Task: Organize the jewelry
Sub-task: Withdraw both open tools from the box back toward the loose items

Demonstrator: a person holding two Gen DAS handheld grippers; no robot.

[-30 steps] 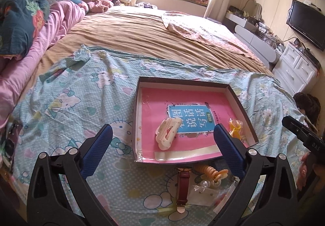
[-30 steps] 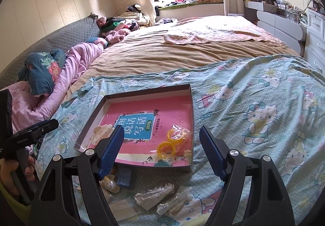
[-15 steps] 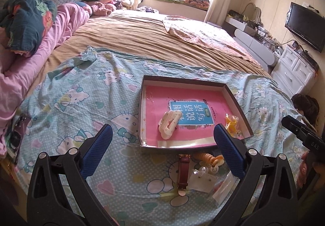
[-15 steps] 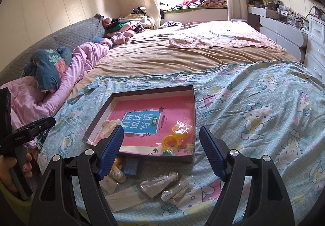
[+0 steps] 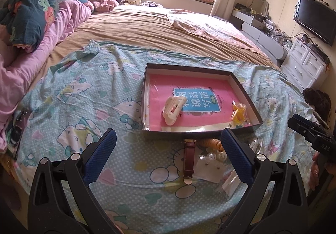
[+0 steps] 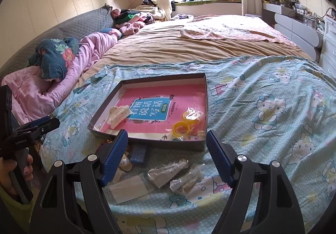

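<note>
A shallow dark box (image 5: pixel 180 130) (image 6: pixel 147 141) with a pink book cover inside lies on the Hello Kitty sheet. In it are a cream hair claw (image 5: pixel 173 109) (image 6: pixel 117 115) and yellow rings in a clear bag (image 5: pixel 239 113) (image 6: pixel 185 123). In front of the box lie a brown watch strap (image 5: pixel 188 159), an orange spiral hair tie (image 5: pixel 212 143), a blue item (image 6: pixel 137 154) and several small clear packets (image 6: pixel 168 173). My left gripper (image 5: pixel 168 158) is open and empty, above the sheet short of the box. My right gripper (image 6: pixel 167 158) is open and empty over the packets.
The bed has a tan cover, with pink bedding (image 5: pixel 31 55) and a dark floral quilt (image 6: pixel 54 55) on the left. White drawers (image 5: pixel 308 65) and a TV (image 5: pixel 315 17) stand to the right. A dark phone (image 5: pixel 17 131) lies at the sheet's left edge.
Both grippers have pulled back and up from the box, so more of the sheet and the loose items in front of it show. Both jaws stay open and empty.
</note>
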